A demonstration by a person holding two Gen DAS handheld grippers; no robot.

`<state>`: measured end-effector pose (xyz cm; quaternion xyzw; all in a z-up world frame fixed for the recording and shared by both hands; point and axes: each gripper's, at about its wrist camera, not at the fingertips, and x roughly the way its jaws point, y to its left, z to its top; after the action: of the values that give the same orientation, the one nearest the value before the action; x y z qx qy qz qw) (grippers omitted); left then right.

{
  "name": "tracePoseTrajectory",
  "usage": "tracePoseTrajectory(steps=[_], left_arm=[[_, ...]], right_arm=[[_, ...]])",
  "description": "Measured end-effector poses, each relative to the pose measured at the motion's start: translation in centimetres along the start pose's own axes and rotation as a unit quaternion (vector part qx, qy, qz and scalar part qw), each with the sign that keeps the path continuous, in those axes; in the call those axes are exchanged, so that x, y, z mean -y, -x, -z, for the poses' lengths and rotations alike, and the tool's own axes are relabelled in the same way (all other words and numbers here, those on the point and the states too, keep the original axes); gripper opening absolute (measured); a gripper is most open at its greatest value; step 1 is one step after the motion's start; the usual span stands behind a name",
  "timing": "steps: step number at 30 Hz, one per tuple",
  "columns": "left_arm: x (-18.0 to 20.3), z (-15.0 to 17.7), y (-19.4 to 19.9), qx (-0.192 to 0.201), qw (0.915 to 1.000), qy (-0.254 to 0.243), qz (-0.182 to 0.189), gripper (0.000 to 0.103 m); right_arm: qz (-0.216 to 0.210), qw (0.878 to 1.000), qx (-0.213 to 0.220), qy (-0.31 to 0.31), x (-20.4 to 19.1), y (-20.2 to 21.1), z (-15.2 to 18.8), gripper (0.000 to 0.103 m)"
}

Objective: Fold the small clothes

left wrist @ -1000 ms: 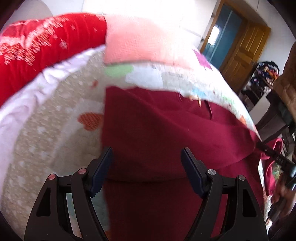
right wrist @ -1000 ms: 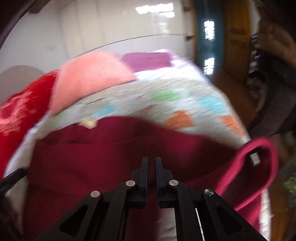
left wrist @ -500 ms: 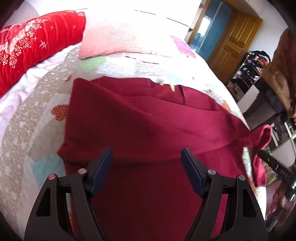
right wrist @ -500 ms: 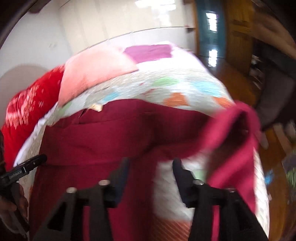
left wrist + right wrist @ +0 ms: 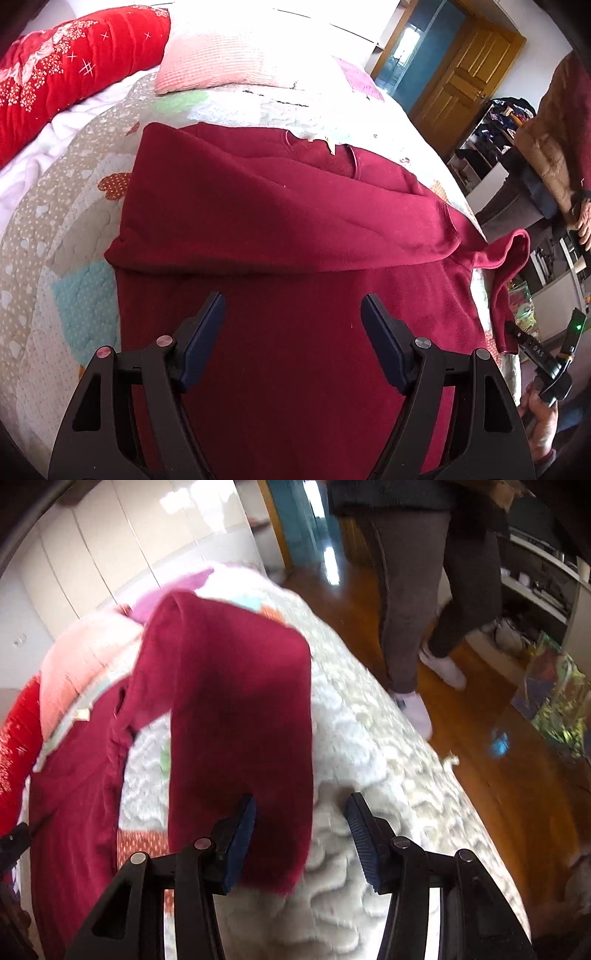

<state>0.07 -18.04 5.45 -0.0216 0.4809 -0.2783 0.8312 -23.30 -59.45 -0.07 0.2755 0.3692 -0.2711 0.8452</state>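
A dark red sweater [image 5: 288,229] lies spread on the quilted bed [image 5: 62,229], one sleeve folded across its chest. My left gripper [image 5: 293,317] is open and empty, hovering over the sweater's lower body. In the right wrist view the other red sleeve [image 5: 236,709] hangs over the bed's right side. My right gripper [image 5: 300,812] is open with the sleeve's end lying between its jaws, against the left finger. The sweater's body [image 5: 70,794] shows at left.
A pink pillow [image 5: 236,55] and a red blanket [image 5: 66,70] lie at the head of the bed. A person's legs [image 5: 417,602] stand on the wooden floor [image 5: 491,760] right of the bed. A wooden door [image 5: 465,70] is beyond.
My right gripper opened, released the sweater and swung right toward the hanging sleeve. My left gripper stayed open and drew back, so more of the sweater shows.
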Motion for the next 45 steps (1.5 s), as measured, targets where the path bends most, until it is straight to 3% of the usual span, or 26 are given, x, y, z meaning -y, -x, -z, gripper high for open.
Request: tracePoseTrajectory(steps=[1,2,3,5,9,14,17,20,22,23,24,26,29,32,35,37,40,45], left_arm=[[0.0,-0.1,0.1,0.002,1.0000,-0.003,-0.003,0.076],[-0.1,-0.2,0.2,0.003,1.0000,-0.005,-0.006,0.076],[-0.2,-0.3,0.4,0.004,0.9999,-0.006,-0.007,0.076],[-0.6,-0.7,0.8,0.011,0.9999,0.001,-0.005,0.076],[-1.9,-1.2,1.8,0.025,0.9994,0.022,0.000,0.076],[-3.5,-1.6,3.1,0.044,0.9986,0.029,-0.008,0.076],[-4.6,-1.5,3.4,0.048,0.9979,0.042,-0.008,0.076],[-5.4,-1.2,3.2,0.041,0.9984,0.038,-0.005,0.076],[-5.7,-1.0,3.2,0.041,0.9986,0.034,-0.006,0.076],[-5.8,-0.9,3.2,0.041,0.9986,0.034,-0.006,0.076],[-6.1,-0.9,3.2,0.040,0.9985,0.035,-0.008,0.076],[-6.5,-0.9,3.0,0.037,0.9984,0.043,-0.008,0.076],[-6.6,-0.9,3.1,0.039,0.9978,0.054,-0.003,0.076],[-6.1,-0.7,3.0,0.039,0.9974,0.060,-0.001,0.076],[-5.3,-0.6,2.8,0.032,0.9981,0.053,0.004,0.076],[-4.7,-0.5,2.8,0.032,0.9988,0.037,0.000,0.076],[-4.4,-0.8,3.0,0.035,0.9990,0.026,-0.006,0.076],[-5.5,-1.5,3.8,0.053,0.9973,0.052,0.003,0.076]], right_arm=[[-0.013,1.000,0.007,-0.005,0.2,0.2,-0.1,0.039],[-0.025,1.000,0.009,-0.007,0.2,0.1,-0.4,0.018],[-0.041,0.999,0.009,-0.008,0.2,0.2,-1.0,0.007],[-0.056,0.998,0.015,-0.004,0.1,1.0,-2.4,0.007],[-0.079,0.993,0.086,0.024,-3.0,5.4,-7.4,0.004],[-0.174,0.969,0.164,0.070,-9.6,11.3,-13.2,0.003],[-0.207,0.954,0.180,0.118,-15.3,13.1,-14.7,0.003],[-0.184,0.960,0.167,0.129,-16.9,12.6,-14.0,0.006],[-0.148,0.972,0.134,0.122,-15.0,11.3,-12.2,0.027],[-0.123,0.979,0.119,0.109,-13.1,10.3,-10.8,0.050],[-0.104,0.984,0.108,0.101,-11.7,9.4,-9.7,0.060],[-0.045,0.994,0.068,0.076,-7.4,7.0,-7.0,0.060],[0.012,1.000,0.027,0.011,-1.1,4.7,-4.2,0.060],[0.020,0.998,-0.010,-0.059,3.6,2.7,-2.3,0.060],[-0.015,0.993,-0.038,-0.110,5.5,0.1,-1.0,0.060],[-0.041,0.990,-0.014,-0.133,6.1,-0.6,-0.7,0.050],[-0.044,0.992,0.012,-0.118,5.3,0.2,-2.0,0.004],[-0.101,0.990,0.087,-0.055,-0.3,4.5,-7.7,0.004]])
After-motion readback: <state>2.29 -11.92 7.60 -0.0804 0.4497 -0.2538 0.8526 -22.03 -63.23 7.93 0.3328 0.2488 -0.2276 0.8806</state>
